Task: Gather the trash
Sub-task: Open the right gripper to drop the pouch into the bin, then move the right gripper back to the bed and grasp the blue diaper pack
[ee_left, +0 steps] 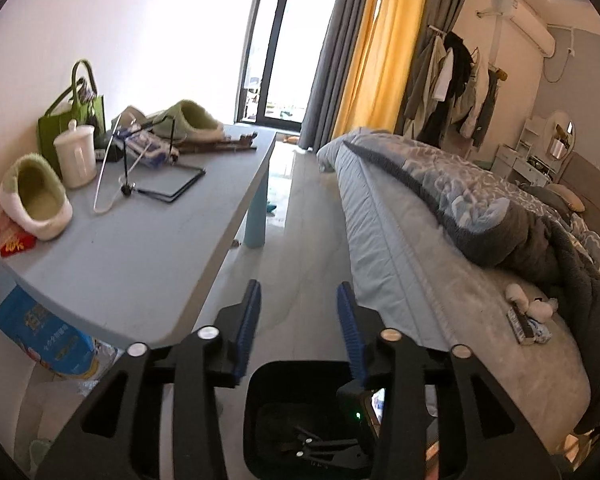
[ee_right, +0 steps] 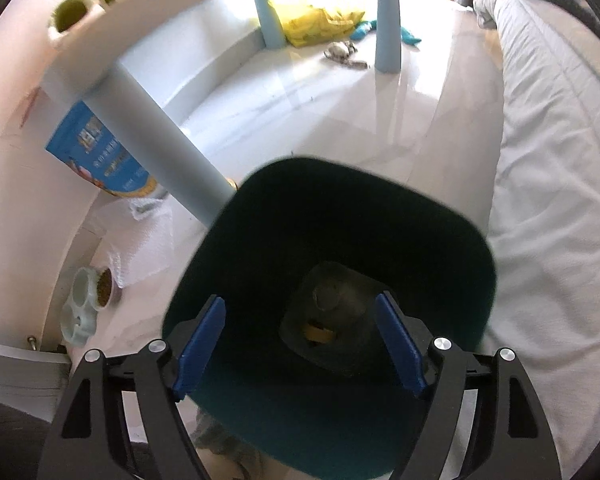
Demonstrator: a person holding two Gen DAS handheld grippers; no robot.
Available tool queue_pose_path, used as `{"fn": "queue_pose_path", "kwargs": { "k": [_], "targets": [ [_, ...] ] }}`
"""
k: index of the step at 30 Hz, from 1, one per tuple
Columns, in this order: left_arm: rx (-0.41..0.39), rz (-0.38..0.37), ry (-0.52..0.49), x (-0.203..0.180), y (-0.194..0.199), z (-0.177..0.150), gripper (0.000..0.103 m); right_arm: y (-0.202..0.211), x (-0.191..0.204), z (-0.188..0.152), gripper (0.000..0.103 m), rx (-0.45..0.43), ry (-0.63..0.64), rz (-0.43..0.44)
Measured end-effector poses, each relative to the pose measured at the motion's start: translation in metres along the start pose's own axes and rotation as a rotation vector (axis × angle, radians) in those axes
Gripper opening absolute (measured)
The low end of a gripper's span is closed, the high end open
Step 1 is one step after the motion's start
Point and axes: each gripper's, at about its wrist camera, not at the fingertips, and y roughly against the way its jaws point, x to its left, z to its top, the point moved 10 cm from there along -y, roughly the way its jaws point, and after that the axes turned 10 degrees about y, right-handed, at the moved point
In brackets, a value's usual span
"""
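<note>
A dark bin (ee_right: 340, 200) stands on the floor between the table and the bed. My right gripper (ee_right: 302, 340) hangs over the bin's mouth, open, with nothing between its blue pads. A yellow scrap (ee_right: 320, 334) and a grey lump (ee_right: 332, 292) lie at the bottom of the bin. My left gripper (ee_left: 300, 312) is open and empty, above the bin (ee_left: 276, 400) and pointing down the aisle. On the bed's near edge lie crumpled white tissues (ee_left: 528, 302) and a small wrapper (ee_left: 526, 326), to the right of the left gripper.
The grey table (ee_left: 140, 248) at left holds two green slippers (ee_left: 36, 196), a white cup (ee_left: 76, 152), a green bag (ee_left: 70, 120) and a wire stand. The bed (ee_left: 440, 264) fills the right. Under the table are a blue bag (ee_right: 100, 152), pet bowls (ee_right: 88, 304), a yellow bag (ee_right: 320, 24) and table legs.
</note>
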Motion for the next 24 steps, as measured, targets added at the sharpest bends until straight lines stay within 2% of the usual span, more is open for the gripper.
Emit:
{"fn": "queue_pose_path", "kwargs": {
  "k": [6, 11, 19, 24],
  "targets": [
    [-0.02, -0.03, -0.017, -0.029, 0.001, 0.004, 0.06, 0.044, -0.012, 0.012, 0.079, -0.092, 0.004, -0.013],
    [-0.047, -0.057, -0.049, -0.058, 0.004, 0.008, 0.07, 0.083, -0.039, 0.014, 0.079, -0.168, -0.005, -0.058],
    [-0.06, -0.095, -0.086, -0.104, 0.0, 0.006, 0.078, 0.144, -0.08, 0.01, 0.081, -0.301, -0.043, -0.1],
    [-0.061, -0.119, -0.093, -0.125, -0.003, 0.003, 0.082, 0.179, -0.105, 0.005, 0.084, -0.368, -0.022, -0.184]
  ]
}}
